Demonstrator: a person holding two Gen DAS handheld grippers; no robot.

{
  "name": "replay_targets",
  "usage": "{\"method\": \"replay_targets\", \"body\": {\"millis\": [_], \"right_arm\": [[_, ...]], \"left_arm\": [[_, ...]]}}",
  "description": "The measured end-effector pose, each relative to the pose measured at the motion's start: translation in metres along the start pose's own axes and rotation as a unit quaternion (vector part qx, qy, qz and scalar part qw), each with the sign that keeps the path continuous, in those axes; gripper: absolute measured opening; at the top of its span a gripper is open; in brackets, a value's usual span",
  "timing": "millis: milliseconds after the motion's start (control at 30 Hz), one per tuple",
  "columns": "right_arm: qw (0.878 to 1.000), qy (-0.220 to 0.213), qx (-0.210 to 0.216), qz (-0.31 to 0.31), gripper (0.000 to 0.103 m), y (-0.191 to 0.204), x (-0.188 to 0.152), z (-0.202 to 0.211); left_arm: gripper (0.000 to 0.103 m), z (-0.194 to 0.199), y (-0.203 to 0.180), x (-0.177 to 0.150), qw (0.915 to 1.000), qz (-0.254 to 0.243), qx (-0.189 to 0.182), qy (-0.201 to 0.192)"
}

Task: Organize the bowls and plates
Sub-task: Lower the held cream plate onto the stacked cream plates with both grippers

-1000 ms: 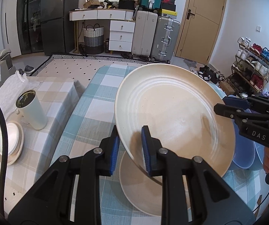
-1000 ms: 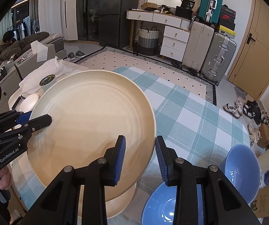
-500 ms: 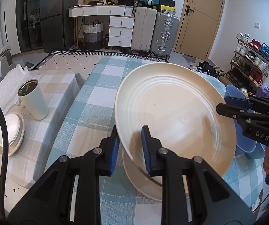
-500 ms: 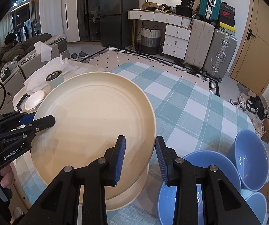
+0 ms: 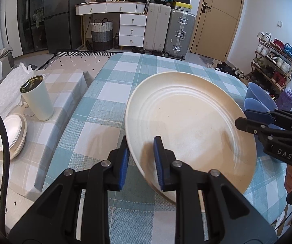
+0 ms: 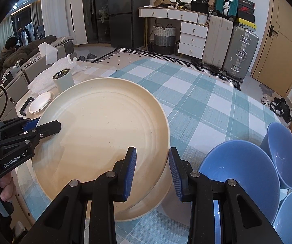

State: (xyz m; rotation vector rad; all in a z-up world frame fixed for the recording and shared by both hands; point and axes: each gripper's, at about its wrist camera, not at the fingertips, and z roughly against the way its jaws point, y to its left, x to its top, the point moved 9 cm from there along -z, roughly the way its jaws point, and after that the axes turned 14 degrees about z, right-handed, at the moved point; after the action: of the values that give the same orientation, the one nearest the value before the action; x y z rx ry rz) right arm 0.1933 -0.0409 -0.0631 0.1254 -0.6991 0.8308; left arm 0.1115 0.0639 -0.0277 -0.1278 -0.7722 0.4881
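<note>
A: Where is the cream plate (image 5: pixel 188 126)?
B: Above the checked tablecloth (image 5: pixel 105 93), tilted, carried between both tools. The left gripper (image 5: pixel 141 158) clamps its near left rim, one blue pad under the plate and one on top of it.

A: And the right gripper (image 6: pixel 152 170)?
B: It has the opposite rim between its blue pads. In the right wrist view one pad lies over the plate's face and the other sits at the outer edge; in the left wrist view its jaws close over the rim at the far right. It looks like a narrow grip on the plate.

A: Is anything under the plate?
B: Yes. The right wrist view shows a second cream plate (image 6: pixel 156 203) lying flat on the cloth just below it. Whether the two touch, I cannot tell.

A: What about the bowls?
B: Three blue bowls (image 6: pixel 241 179) stand right of the plates, close together near the table's right edge. The nearest large one is just beside the lower plate.

A: What lies to the left?
B: A lower side table with a beige checked cloth (image 5: pixel 64 81). On it stand a white tumbler (image 5: pixel 37 99) and, nearer, a small stack of white dishes (image 5: pixel 9 130), well apart from the carried plate.

A: Can you see the person?
B: Only fingers on each tool's handle, at the edges of the views.
</note>
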Motion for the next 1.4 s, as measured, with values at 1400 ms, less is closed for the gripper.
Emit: {"method": "replay_targets", "body": {"millis": [1400], "right_arm": [[0.998,0.013,-0.057,0.010,0.033,-0.001,-0.036,-0.029]], "left_arm": [[0.025,-0.077,0.001,-0.028,0.9983,-0.050,0.025,0.018]]}}
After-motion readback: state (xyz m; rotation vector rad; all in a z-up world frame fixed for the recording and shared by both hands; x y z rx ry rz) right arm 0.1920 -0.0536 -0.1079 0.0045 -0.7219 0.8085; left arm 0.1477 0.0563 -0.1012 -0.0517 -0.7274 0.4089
